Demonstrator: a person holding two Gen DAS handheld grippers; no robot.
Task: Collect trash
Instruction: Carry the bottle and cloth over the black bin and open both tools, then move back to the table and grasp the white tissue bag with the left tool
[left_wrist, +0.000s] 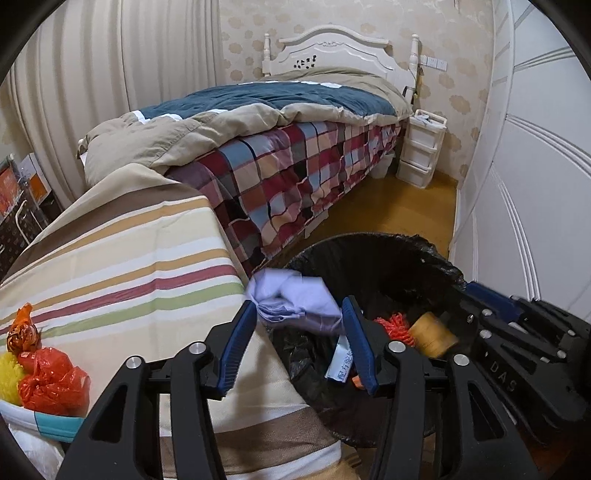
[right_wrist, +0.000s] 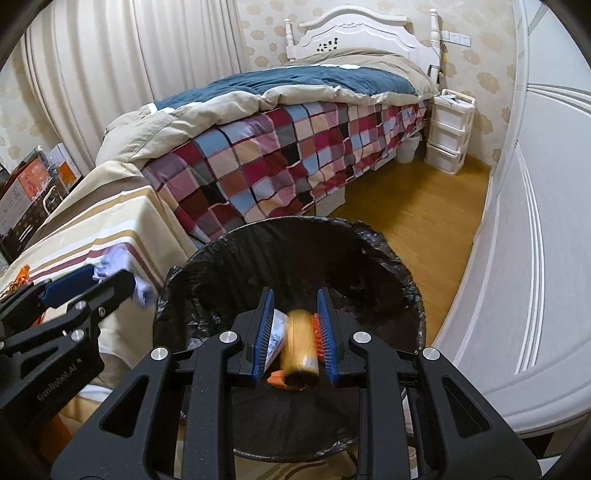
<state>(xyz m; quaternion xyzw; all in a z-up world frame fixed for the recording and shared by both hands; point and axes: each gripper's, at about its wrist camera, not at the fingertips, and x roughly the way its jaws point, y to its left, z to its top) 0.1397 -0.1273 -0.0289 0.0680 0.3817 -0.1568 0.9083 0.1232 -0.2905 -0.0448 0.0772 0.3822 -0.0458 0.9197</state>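
A bin lined with a black bag (left_wrist: 369, 240) (right_wrist: 295, 221) stands on the floor beside a striped-cloth table (left_wrist: 129, 258). My left gripper (left_wrist: 299, 304) hangs over the bin's near rim, jaws apart. Crumpled white paper (left_wrist: 295, 299) sits blurred between its tips, slipping loose. My right gripper (right_wrist: 295, 291) is over the bin's mouth, jaws slightly apart. A yellow roll (right_wrist: 299, 347), a white scrap and an orange net (right_wrist: 317, 332) lie blurred between its pads. In the left wrist view the roll (left_wrist: 432, 332) and net (left_wrist: 395, 325) show inside the bin.
On the table's near corner lie red plastic bags (left_wrist: 51, 384) and something yellow (left_wrist: 9, 376) in a basin. A bed with a checked cover (left_wrist: 295, 166) runs behind the bin. White drawers (left_wrist: 421, 147) stand at its head, and white wardrobe doors (left_wrist: 517, 184) line the right.
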